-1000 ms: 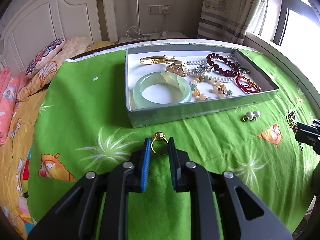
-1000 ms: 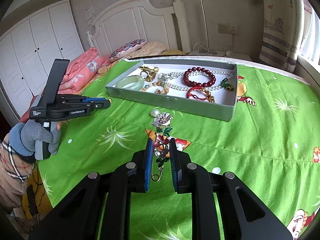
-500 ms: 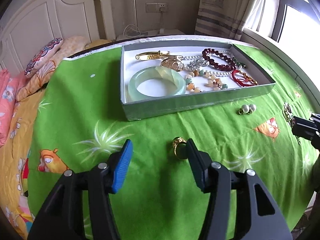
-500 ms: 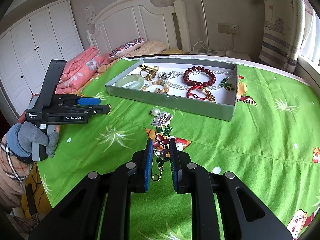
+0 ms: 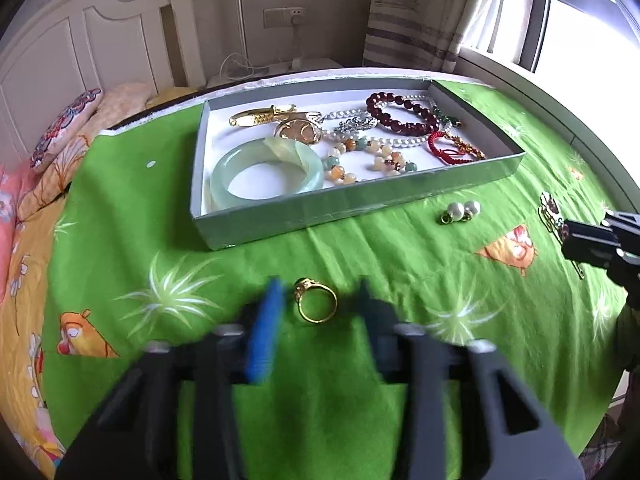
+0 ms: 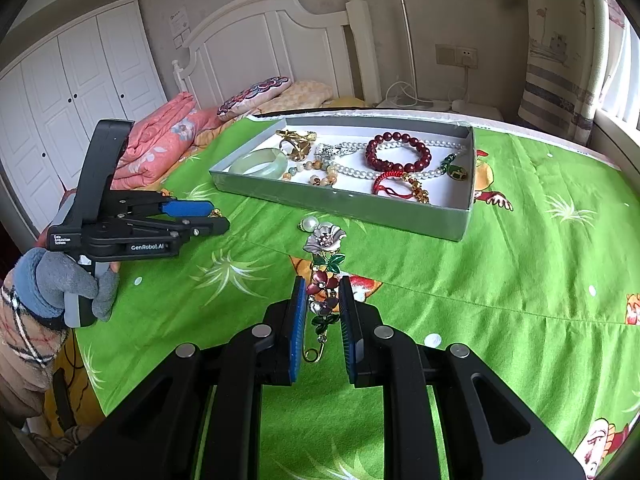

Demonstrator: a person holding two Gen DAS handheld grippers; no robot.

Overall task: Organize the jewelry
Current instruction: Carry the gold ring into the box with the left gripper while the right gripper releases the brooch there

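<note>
So the left gripper (image 5: pixel 318 300) has its jaws spread apart, blurry in its own camera, and the gold ring (image 5: pixel 315 299) lies on the green bedsheet (image 5: pixel 120 208) right in the gap between them, not touching either finger as far as I can see. Straight ahead of it sits the grey tray (image 5: pixel 344 206), with a pale green bangle (image 5: pixel 266 174) in the corner nearest the gripper, a dark red bead bracelet (image 5: pixel 402 114) further back, plus a gold clip, pearl strands and a red cord bracelet. Off to that gripper's right, just in front of the tray wall, is a pair of pearl earrings (image 5: pixel 460 212) on the sheet. The right gripper (image 6: pixel 323 300) is clamped on the flower brooch (image 6: pixel 325 264): the lower part with the dark red petals sits pinched between the blue pads, the silver flower head sticks out ahead, and the gold pin hangs down behind the grip. From the right camera the tray is ahead and the left gripper is off to the left, held in a gloved hand (image 6: pixel 64 284).
</note>
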